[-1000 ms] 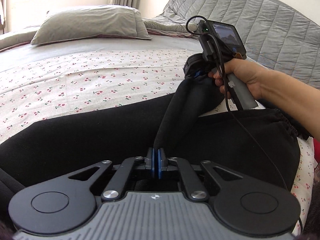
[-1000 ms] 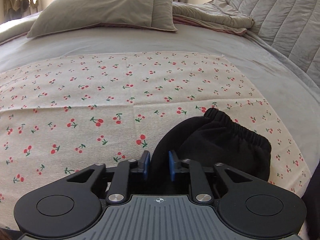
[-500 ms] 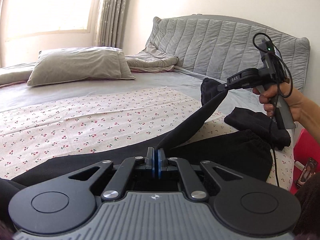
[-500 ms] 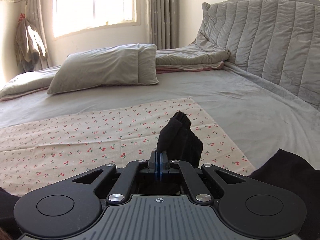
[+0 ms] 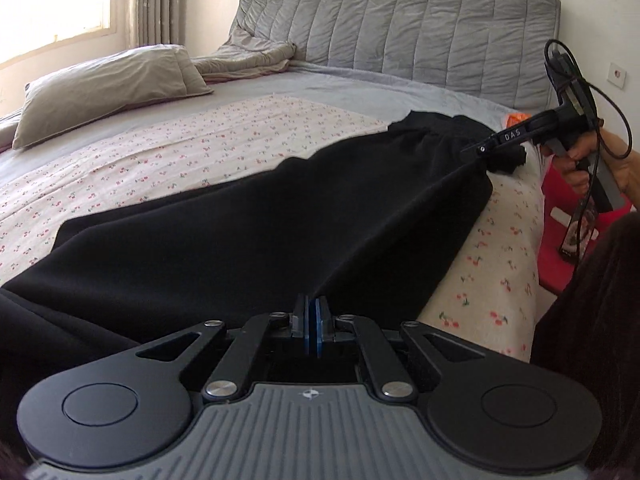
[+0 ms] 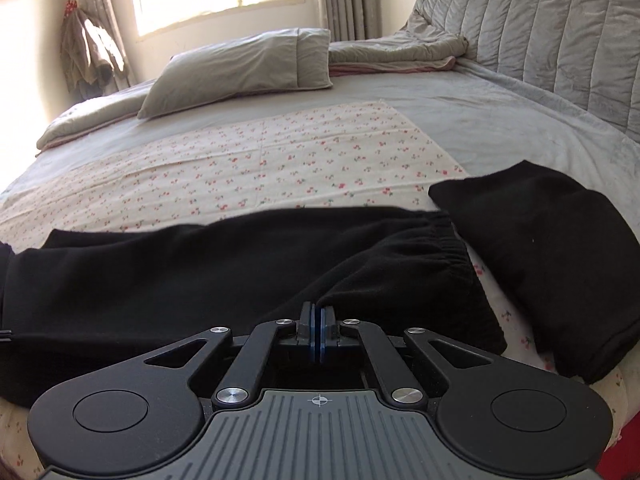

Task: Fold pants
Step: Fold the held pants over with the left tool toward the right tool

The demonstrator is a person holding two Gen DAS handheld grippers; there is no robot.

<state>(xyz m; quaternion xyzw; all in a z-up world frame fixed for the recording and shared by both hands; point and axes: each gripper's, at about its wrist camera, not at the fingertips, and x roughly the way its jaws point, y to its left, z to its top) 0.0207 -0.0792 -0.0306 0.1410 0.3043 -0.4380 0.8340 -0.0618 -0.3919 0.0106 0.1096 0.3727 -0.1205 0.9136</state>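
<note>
Black pants (image 5: 248, 240) lie stretched along the near edge of the bed on a cherry-print sheet (image 5: 192, 152). My left gripper (image 5: 311, 312) is shut on the pants' near edge. My right gripper (image 5: 478, 151) shows at the far right, shut on the fabric by the elastic waistband (image 5: 432, 136), pulling it taut. In the right wrist view my right gripper (image 6: 319, 316) is shut on the black fabric (image 6: 208, 264) just below the gathered waistband (image 6: 444, 236).
A second folded black garment (image 6: 532, 248) lies right of the pants. A grey pillow (image 6: 244, 64) and rumpled blanket (image 6: 392, 50) sit at the far side. A quilted headboard (image 5: 400, 24) stands behind. A red object (image 5: 560, 256) is beyond the bed's edge.
My right gripper carried the pant fabric down and to the right. The raised leg now lies flat over the rest. Both grippers stayed shut.
</note>
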